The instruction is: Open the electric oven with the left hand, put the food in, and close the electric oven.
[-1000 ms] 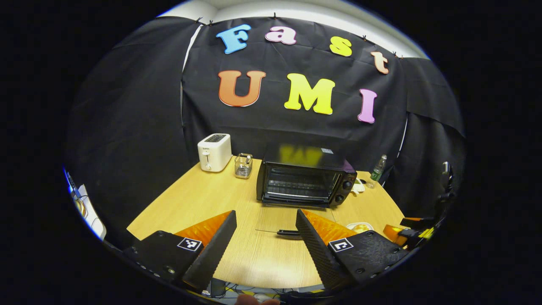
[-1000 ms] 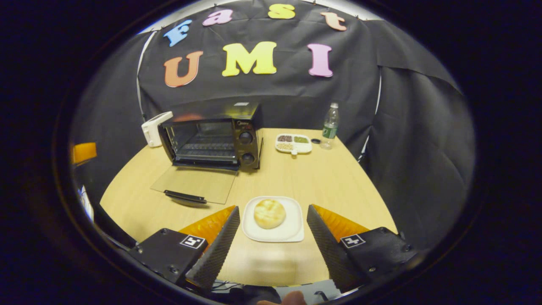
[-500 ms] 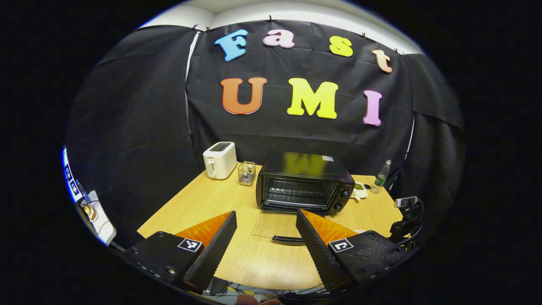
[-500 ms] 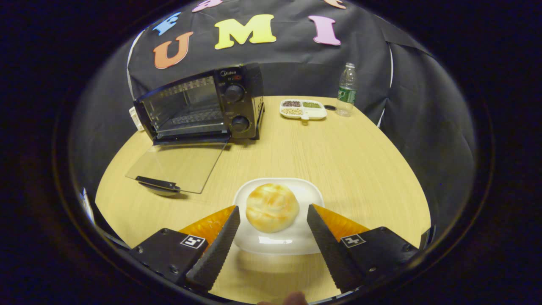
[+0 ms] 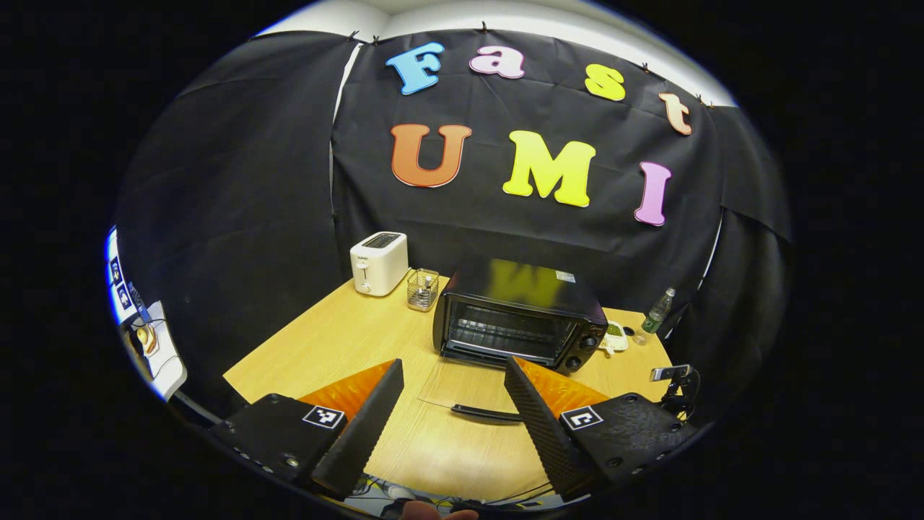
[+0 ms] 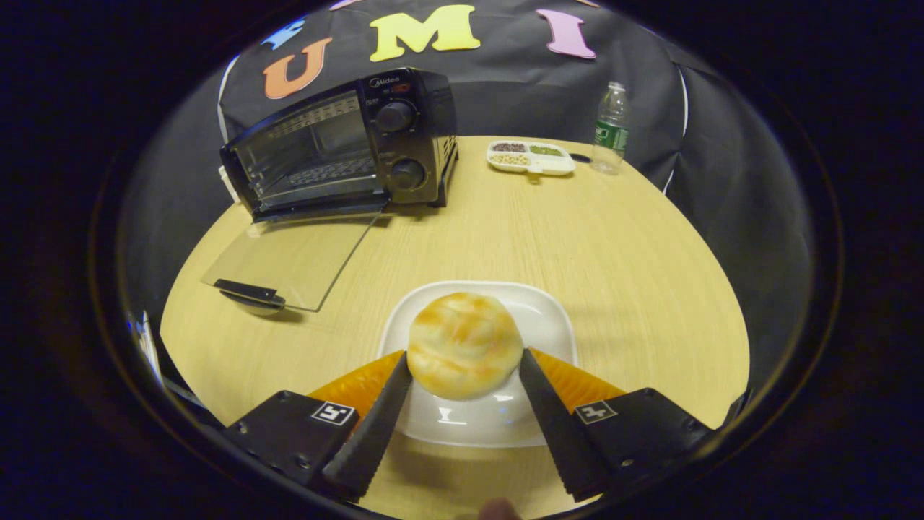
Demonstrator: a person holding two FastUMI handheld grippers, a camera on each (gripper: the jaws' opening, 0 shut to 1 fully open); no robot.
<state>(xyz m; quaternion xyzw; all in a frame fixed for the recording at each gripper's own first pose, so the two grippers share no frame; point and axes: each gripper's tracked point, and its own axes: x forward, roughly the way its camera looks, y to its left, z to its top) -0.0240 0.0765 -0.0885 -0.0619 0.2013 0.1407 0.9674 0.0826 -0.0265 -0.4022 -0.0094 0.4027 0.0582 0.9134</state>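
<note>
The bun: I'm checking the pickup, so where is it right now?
In the right gripper view, the bun sits on the white plate at the table's near edge, between the right gripper fingers, oven beyond.

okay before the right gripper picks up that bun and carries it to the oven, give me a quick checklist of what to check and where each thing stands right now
1. Oven door fully down, flat toward the table: ok.
2. Oven rack free to take food: ok, nothing seen on it.
3. Bun centred between the right gripper jaws: ok, one finger on each side.
4. Jaws pressing on the bun: cannot tell; they sit at its edges, but firm contact is not clear.
5. Plate free to stay behind: ok, the fingers flank the bun above the plate.
6. Left gripper out of the way: ok, open, holding nothing, back from the door.
</note>
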